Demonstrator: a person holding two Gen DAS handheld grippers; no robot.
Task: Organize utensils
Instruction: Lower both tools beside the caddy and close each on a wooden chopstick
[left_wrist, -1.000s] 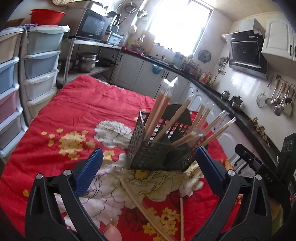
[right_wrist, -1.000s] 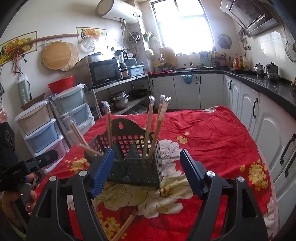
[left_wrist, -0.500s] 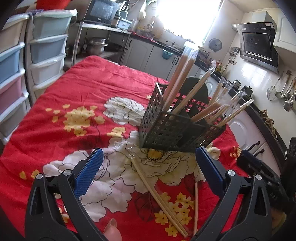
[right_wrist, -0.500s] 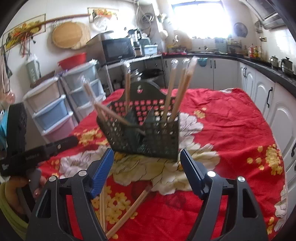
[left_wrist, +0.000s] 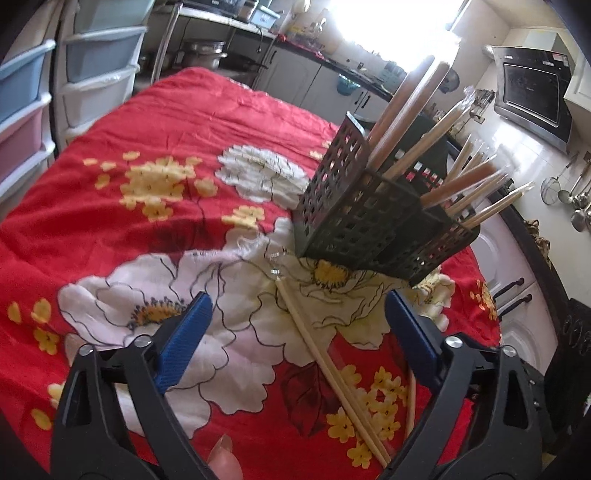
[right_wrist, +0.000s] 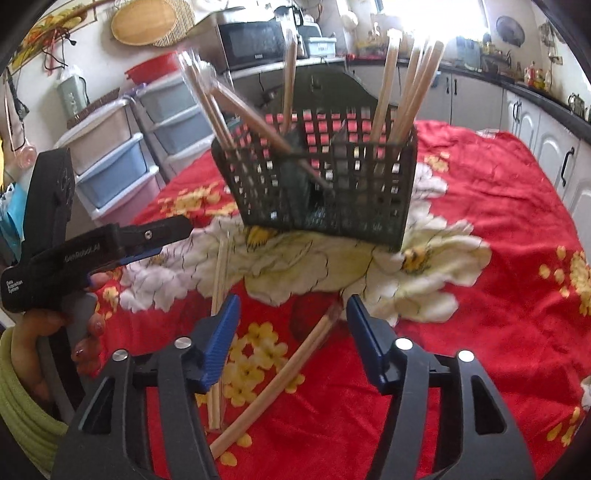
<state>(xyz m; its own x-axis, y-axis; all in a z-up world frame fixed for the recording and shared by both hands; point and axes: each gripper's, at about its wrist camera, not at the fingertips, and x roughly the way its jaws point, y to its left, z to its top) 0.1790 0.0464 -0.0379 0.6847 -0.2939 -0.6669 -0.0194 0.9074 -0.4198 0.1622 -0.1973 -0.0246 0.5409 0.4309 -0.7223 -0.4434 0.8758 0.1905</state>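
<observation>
A kitchen: white cabinets under a dark counter, a bright window, stacked plastic drawers (left_wrist: 26, 110) along one wall, a microwave (right_wrist: 255, 42) on a shelf, and a table (left_wrist: 166, 122) under a red cloth printed with large white and yellow flowers.

The left claw (left_wrist: 295, 332) hangs over the cloth with its blue pads wide apart and nothing gripped; its jaws have just been closing a little. Between them, on the cloth, lies a pair of chopsticks (left_wrist: 325, 358) running from just ahead of the claw back toward its right arm, touching neither pad. A single chopstick (left_wrist: 410, 402) lies beside the right pad. Ahead of this claw and slightly to the right stands the dark perforated utensil basket (left_wrist: 369, 225), with many wooden chopsticks leaning out of its compartments.

The right claw (right_wrist: 291, 339) stands about half open and has just been closing; its pads press on nothing. A wrapped pair of chopsticks (right_wrist: 280, 376) lies slantwise on the cloth with its far tip between the jaws, apart from both pads, and its near end under the left arm. Another pair (right_wrist: 219, 302) lies just outside the left pad, pointing toward the basket, which stands straight ahead. Off to this claw's left, a hand (right_wrist: 55, 332) in a green sleeve (right_wrist: 18, 391) holds the other claw low over the table.
</observation>
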